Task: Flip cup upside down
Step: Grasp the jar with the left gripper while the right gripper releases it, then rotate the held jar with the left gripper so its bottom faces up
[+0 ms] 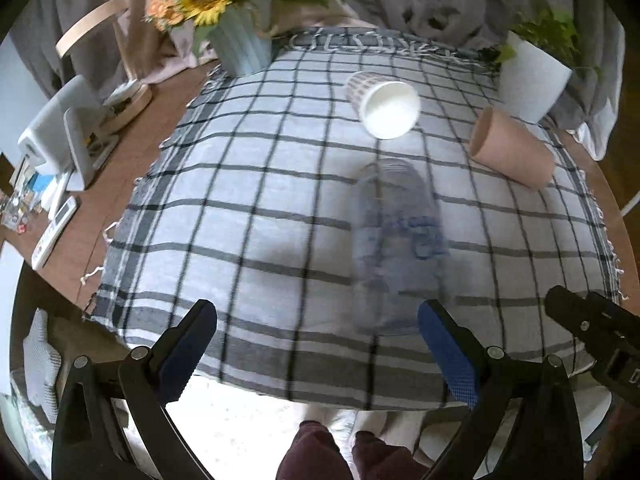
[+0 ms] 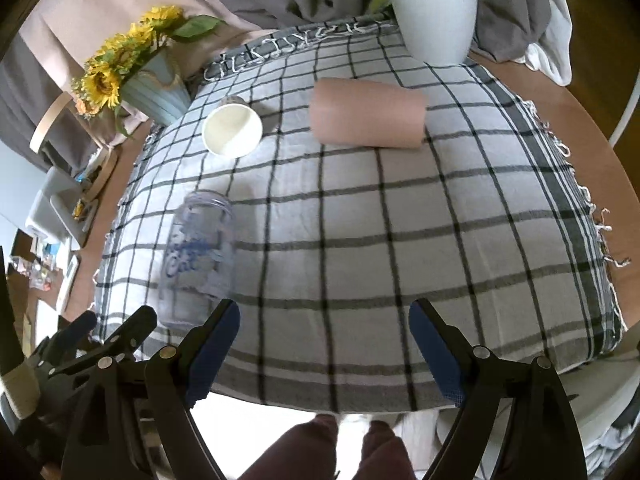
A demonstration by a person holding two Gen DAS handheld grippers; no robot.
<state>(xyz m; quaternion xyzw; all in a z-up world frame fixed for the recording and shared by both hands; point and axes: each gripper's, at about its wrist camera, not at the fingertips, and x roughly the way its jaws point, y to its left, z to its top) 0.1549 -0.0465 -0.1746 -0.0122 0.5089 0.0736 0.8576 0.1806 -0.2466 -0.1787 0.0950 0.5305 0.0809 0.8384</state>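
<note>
Three cups lie on their sides on a checked cloth (image 1: 248, 216). A clear glass cup with blue writing (image 1: 396, 240) lies nearest, just beyond my left gripper (image 1: 316, 344), which is open and empty. A white paper cup (image 1: 386, 104) lies behind it, mouth toward me. A pink cup (image 1: 514, 150) lies at the right. In the right wrist view the glass cup (image 2: 198, 256) lies at the left, the paper cup (image 2: 232, 130) behind it, the pink cup (image 2: 368, 118) ahead. My right gripper (image 2: 324, 344) is open and empty over the cloth's near edge.
A sunflower vase (image 1: 236, 46) stands at the cloth's far left corner and a white plant pot (image 1: 532, 76) at the far right. Devices and a remote (image 1: 54, 236) lie on the wooden table at the left. The person's legs (image 1: 344, 456) show below the table edge.
</note>
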